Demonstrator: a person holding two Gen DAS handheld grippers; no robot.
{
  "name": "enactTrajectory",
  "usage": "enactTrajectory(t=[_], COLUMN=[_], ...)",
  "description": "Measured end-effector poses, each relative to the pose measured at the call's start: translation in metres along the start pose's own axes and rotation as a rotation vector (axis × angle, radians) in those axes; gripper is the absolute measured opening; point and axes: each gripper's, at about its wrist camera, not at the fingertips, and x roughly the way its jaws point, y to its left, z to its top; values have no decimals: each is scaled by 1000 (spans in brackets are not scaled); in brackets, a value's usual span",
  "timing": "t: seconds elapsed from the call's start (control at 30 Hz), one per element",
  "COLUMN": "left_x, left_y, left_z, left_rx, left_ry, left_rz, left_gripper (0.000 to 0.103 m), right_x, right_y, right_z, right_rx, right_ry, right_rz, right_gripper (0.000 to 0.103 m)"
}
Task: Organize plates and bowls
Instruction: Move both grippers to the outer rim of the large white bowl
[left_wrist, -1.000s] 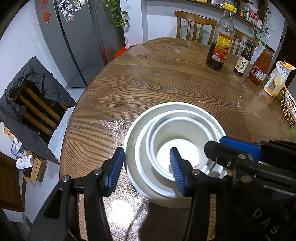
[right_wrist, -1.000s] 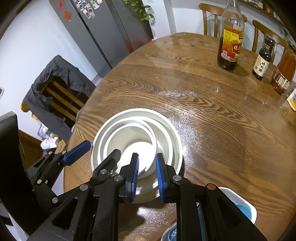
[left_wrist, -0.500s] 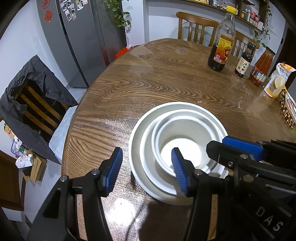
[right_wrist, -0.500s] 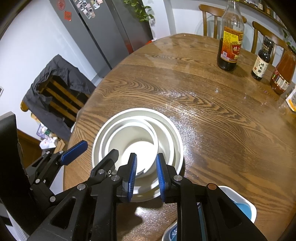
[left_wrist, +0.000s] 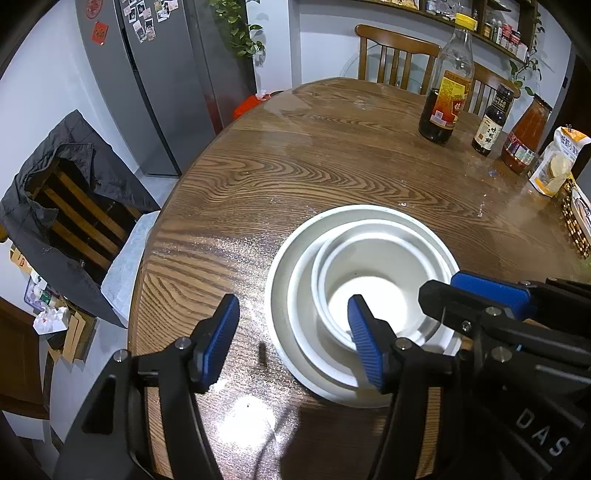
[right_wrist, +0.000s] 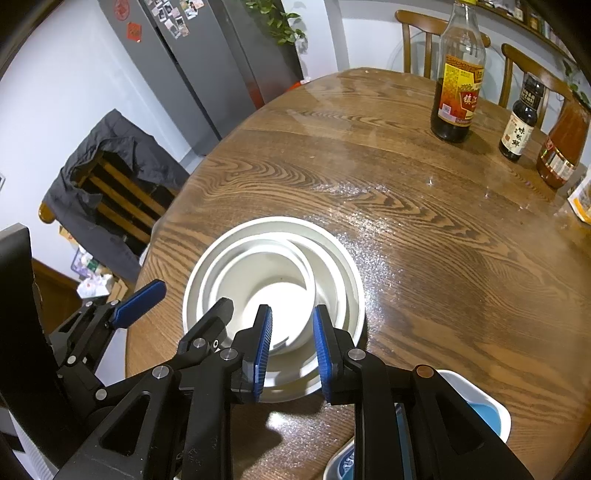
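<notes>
A stack of white bowls (left_wrist: 364, 291) sits nested on the round wooden table (left_wrist: 332, 155), smallest inside; it also shows in the right wrist view (right_wrist: 273, 280). My left gripper (left_wrist: 293, 338) is open and empty, above the stack's near left rim. My right gripper (right_wrist: 291, 345) is open with a narrow gap, empty, above the stack's near rim. In the left wrist view the right gripper's fingers (left_wrist: 487, 291) reach in from the right. A white dish with a blue inside (right_wrist: 480, 413) lies under my right gripper.
Two dark sauce bottles (left_wrist: 448, 92) (left_wrist: 491, 122), an orange-red jar (left_wrist: 524, 136) and snack bags (left_wrist: 556, 162) stand at the far right. Chairs ring the table; one at the left carries a dark jacket (left_wrist: 55, 192). A grey fridge (left_wrist: 155, 74) stands behind.
Both grippers have drawn back and up from the bowl stack. The right gripper's jaws have opened a little wider. The bowls have not moved.
</notes>
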Motion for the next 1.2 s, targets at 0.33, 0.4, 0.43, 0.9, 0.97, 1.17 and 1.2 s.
enactTrajectory(t=[0.33, 0.4, 0.43, 0.9, 0.97, 1.17, 1.2], left_x=[-3, -4, -4, -3, -3, -4, -5], left_y=[6, 6, 6, 8, 9, 12, 12], left_z=[4, 5, 5, 9, 10, 12, 12], left_rx=[-29, -33, -34, -59, -65, -78, -77], left_ry=[-9, -13, -13, -11, -11, -15, -16], left_rz=[3, 5, 6, 8, 7, 1, 2], left_gripper=[65, 67, 68, 81, 83, 92, 92], right_x=[-5, -6, -6, -8, -9, -13, -13], right_y=[-10, -11, -11, -19, -21, -23, -23], right_z=[3, 3, 4, 4, 4, 5, 4], right_rx=[40, 42, 43, 63, 70, 76, 76], right_ry=[-22, -26, -27, -36, -37, -44, -45], right_rz=[-8, -8, -7, 11, 16, 21, 21], right_gripper=[51, 51, 51, 58, 59, 59, 59])
